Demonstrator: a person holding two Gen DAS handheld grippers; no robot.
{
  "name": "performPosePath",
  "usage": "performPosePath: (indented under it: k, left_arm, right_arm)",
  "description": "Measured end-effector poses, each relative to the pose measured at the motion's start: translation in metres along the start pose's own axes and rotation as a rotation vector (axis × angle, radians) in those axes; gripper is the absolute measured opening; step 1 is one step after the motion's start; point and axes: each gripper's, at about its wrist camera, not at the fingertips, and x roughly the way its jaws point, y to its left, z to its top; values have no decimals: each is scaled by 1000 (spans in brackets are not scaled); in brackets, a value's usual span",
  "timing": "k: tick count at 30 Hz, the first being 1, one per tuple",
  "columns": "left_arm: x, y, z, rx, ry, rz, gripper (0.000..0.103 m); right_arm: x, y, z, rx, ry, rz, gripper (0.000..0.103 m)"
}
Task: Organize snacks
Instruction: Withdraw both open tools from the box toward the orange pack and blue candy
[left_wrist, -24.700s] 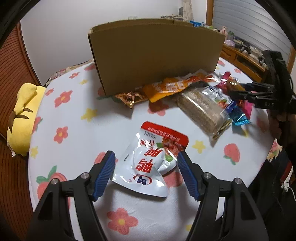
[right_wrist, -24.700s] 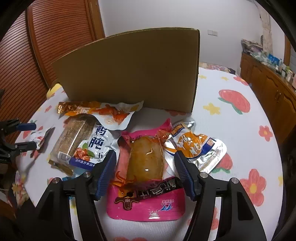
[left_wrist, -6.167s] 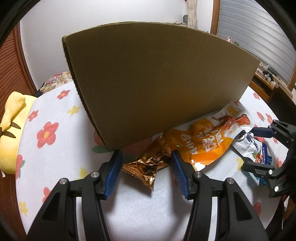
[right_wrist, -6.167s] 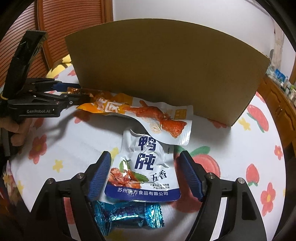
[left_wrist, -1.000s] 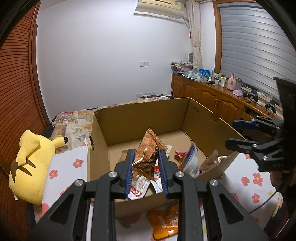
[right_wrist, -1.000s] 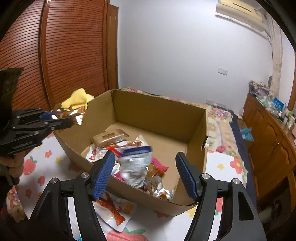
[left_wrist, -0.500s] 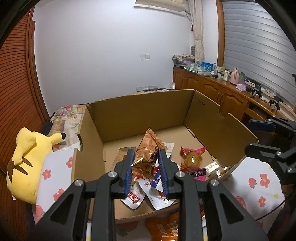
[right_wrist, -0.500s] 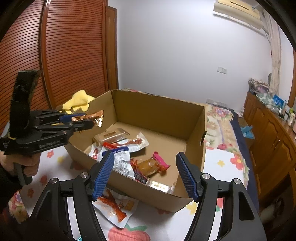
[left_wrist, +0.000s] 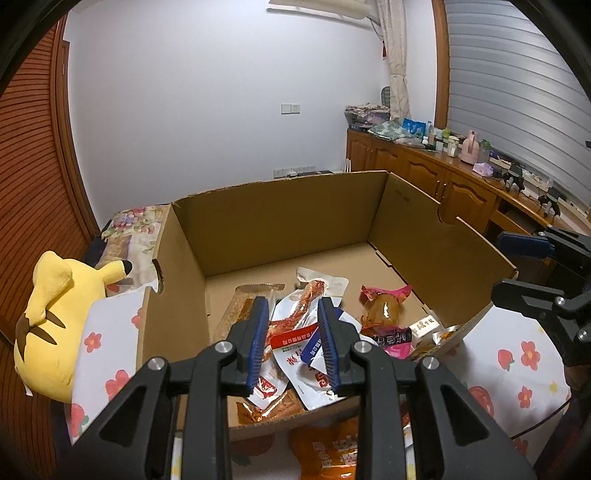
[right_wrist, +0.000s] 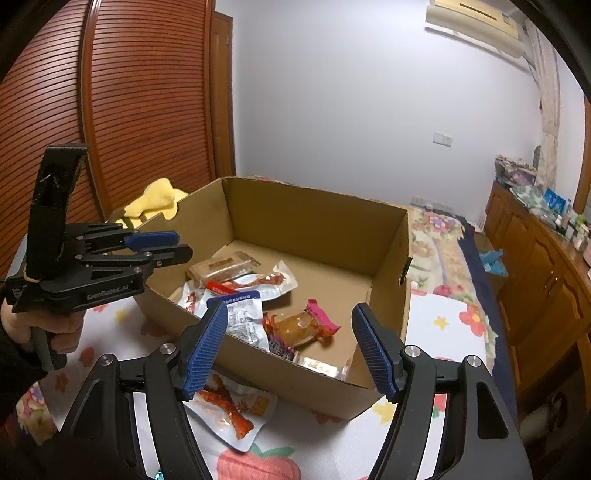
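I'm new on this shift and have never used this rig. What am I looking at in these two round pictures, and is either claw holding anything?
There is no robot arm. A person holds a two-finger claw in each hand, and each has a fisheye camera looking along its fingers. One picture is from the left claw and the other from the right claw. The right view also shows the left claw from the side.

Both hang over an open brown cardboard box on a white flowered tablecloth. Several snack packets lie inside, among them a pink-ended packet. Outside, against the near wall, lies an orange-and-white packet printed with red chicken feet. A yellow plush toy sits to the left of the box.

Both claws are open and hold nothing.
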Motion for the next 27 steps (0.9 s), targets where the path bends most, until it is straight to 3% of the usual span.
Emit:
performPosePath:
  k: [12, 27]
  left_arm:
    - [-36, -4, -4, 3, -40, -4, 31]
    - [-85, -15, -33, -5, -57, -15, 52]
  right_arm:
    - [-13, 3, 10, 9, -30, -41, 72]
    - [-59, 38, 0, -15, -66, -39, 73]
